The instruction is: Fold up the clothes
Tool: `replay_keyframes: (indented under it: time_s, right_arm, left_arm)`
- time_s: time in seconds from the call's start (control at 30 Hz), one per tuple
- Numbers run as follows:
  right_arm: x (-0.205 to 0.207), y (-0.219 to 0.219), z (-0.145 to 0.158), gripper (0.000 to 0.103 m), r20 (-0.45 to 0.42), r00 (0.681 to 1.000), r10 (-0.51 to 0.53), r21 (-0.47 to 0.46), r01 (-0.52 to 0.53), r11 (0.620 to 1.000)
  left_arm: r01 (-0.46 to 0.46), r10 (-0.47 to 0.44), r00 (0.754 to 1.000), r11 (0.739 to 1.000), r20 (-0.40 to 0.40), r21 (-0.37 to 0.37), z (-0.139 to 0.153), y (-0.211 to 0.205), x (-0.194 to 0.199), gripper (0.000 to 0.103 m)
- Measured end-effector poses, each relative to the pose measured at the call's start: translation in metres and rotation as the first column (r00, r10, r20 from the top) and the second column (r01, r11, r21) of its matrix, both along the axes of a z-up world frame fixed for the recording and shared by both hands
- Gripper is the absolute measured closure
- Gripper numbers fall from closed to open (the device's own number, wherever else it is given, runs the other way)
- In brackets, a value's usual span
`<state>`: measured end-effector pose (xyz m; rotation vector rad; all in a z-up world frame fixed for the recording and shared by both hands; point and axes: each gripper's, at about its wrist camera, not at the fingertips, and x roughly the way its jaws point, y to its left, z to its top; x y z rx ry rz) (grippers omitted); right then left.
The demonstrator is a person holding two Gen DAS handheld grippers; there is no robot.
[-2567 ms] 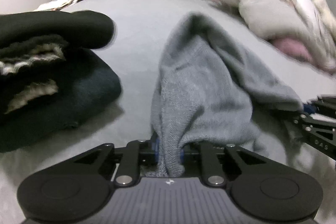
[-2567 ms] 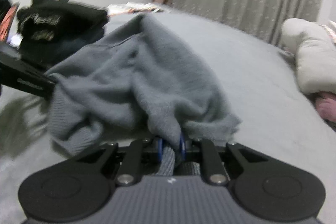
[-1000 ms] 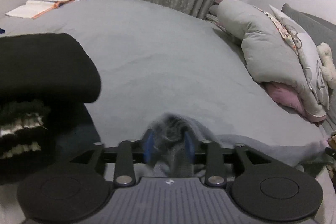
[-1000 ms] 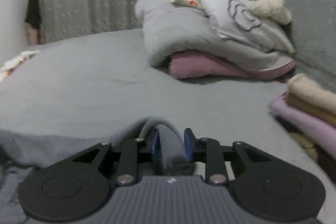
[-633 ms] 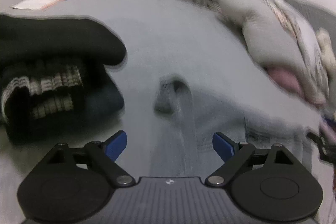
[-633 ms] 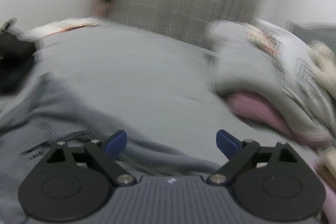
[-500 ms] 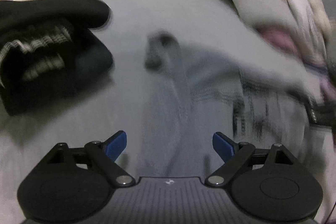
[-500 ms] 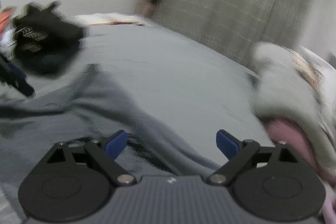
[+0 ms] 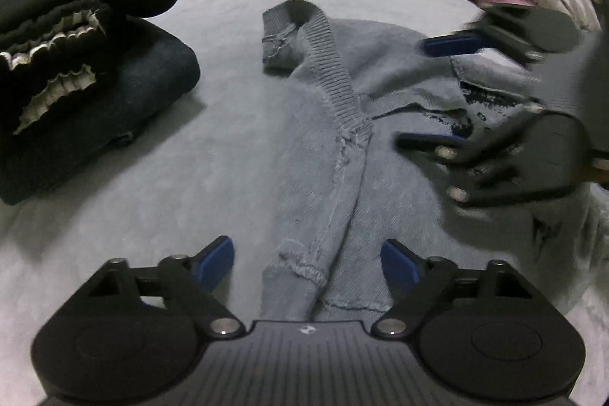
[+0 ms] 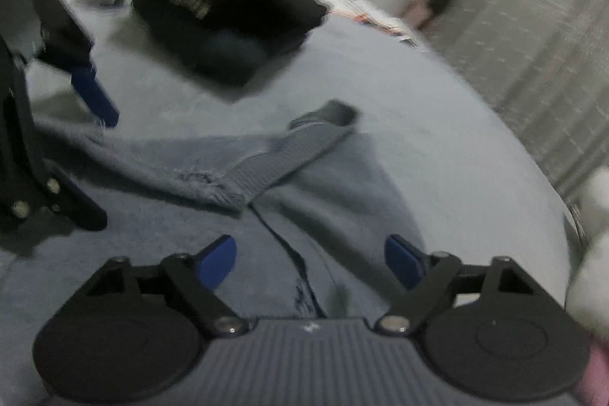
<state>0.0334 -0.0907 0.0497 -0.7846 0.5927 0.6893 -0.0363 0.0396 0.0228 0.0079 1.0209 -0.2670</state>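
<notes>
Grey sweater (image 9: pixel 380 147): spread flat on the grey bed (image 9: pixel 236 147), ribbed collar toward the far side, laid out for folding; left gripper (image 9: pixel 306 261): released, jaws closing, hem between them but untouched; right gripper (image 10: pixel 310 261): likewise released and closing, above the cloth; folded dark clothes (image 9: pixel 87 71): stacked at far left, apparently finished.

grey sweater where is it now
The grey sweater lies flat on the bed, centre in the left wrist view, right of the dark folded pile.
</notes>
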Motion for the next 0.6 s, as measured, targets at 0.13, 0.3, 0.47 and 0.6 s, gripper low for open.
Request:
replay_keyframes:
  time_s: [0.13,0.3,0.47,0.6]
  right_arm:
    - [0.021,0.01,-0.003,0.051,-0.054,0.998,-0.017,0.001,0.017,1.0]
    - [0.029,0.014,-0.007,0.096,-0.07,0.996,-0.061,0.005,0.061,0.998]
    - [0.012,0.009,0.008,0.096,0.102,0.987,-0.125,0.013,0.124,0.992]
    - [0.002,-0.007,0.035,0.097,0.223,0.954,-0.2,0.081,0.186,0.979]
  left_arm:
    - [-0.011,0.012,1.0,1.0,0.01,-0.019,0.001,0.002,0.002,0.052]
    - [-0.064,0.066,0.998,0.993,0.015,-0.096,0.001,0.011,0.009,0.097]
    - [-0.122,0.131,0.989,0.984,0.061,-0.133,0.016,0.017,0.009,0.098]
    - [-0.136,0.165,0.974,0.974,0.153,-0.18,0.042,0.024,0.004,0.098]
